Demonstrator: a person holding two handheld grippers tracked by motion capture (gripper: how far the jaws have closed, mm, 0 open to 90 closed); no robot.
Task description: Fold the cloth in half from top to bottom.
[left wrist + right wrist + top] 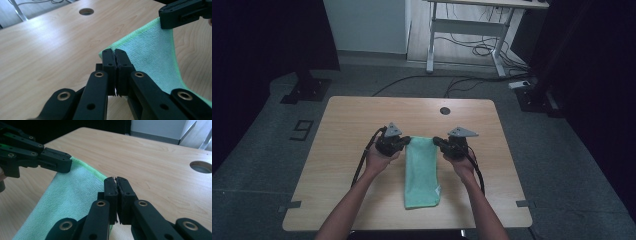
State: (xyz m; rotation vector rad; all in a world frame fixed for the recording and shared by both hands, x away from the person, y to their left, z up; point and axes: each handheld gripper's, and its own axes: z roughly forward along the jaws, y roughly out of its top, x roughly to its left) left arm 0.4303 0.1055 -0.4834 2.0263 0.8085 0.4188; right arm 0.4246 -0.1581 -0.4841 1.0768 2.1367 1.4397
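A light green cloth [422, 172] lies folded in a long strip on the wooden table [347, 130], running from the middle toward the front edge. My left gripper [407, 141] is shut on the cloth's far left corner, and my right gripper [437, 141] is shut on its far right corner. In the left gripper view the black jaws [114, 51] pinch the cloth [150, 50] at its hem, with the right gripper [166, 22] clamped on the opposite corner. In the right gripper view the jaws [115, 179] bite the cloth [67, 195], and the left gripper [63, 166] holds the other end. The far edge hangs slightly raised between them.
A round cable hole [445, 110] sits in the table just beyond the cloth. Behind the table stand a white desk frame [430, 45], loose cables on the floor [462, 82] and black stand bases [307, 90] at both sides.
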